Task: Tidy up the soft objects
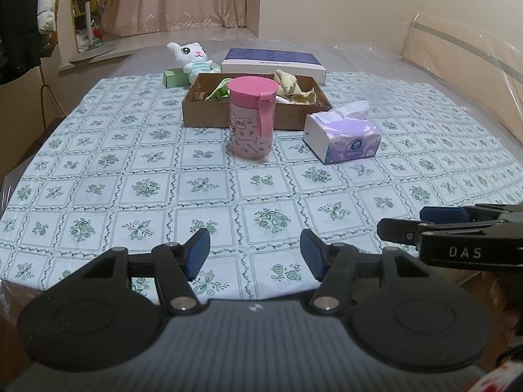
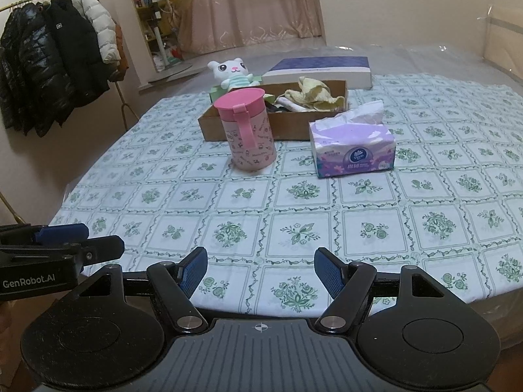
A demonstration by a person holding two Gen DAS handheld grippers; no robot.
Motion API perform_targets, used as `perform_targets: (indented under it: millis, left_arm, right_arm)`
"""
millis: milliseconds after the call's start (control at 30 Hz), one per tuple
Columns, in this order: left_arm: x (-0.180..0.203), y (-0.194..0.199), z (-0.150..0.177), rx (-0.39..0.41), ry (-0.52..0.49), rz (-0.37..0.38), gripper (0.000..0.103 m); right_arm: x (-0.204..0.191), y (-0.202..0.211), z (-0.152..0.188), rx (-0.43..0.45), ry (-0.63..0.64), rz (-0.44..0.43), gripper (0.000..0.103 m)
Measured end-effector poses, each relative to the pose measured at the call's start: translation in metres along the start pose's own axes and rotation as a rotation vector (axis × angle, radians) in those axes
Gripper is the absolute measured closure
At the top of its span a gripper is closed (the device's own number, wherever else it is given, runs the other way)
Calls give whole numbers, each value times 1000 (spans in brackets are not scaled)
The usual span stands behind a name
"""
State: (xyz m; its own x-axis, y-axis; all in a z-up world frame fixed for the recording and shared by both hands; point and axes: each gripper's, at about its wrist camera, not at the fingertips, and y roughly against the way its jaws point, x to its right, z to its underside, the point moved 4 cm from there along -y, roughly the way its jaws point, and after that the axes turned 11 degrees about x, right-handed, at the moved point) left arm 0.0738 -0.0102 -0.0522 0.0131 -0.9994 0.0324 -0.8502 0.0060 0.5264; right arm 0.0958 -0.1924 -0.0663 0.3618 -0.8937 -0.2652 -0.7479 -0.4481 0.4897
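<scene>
Tabletop claws read "DAS" (image 1: 464, 252) and "GenRobot.AI" (image 2: 27, 282).

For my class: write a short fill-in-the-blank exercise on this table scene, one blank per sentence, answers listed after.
1. The pink cup stands in front of the ____ box.
2. The plush cat wears a ____ shirt.
3. The yellow cloth lies ____ the cardboard box.
4. Both grippers, left and right, hold ____.

Answers: cardboard; striped; inside; nothing
</scene>
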Motion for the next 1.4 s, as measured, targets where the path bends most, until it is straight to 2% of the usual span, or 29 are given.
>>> perform_targets:
  millis: [1400]
  left_arm:
    - [2,-3,0,-2,2,1,44]
  right_arm:
    - [2,-3,-1,-4,-4,6,31]
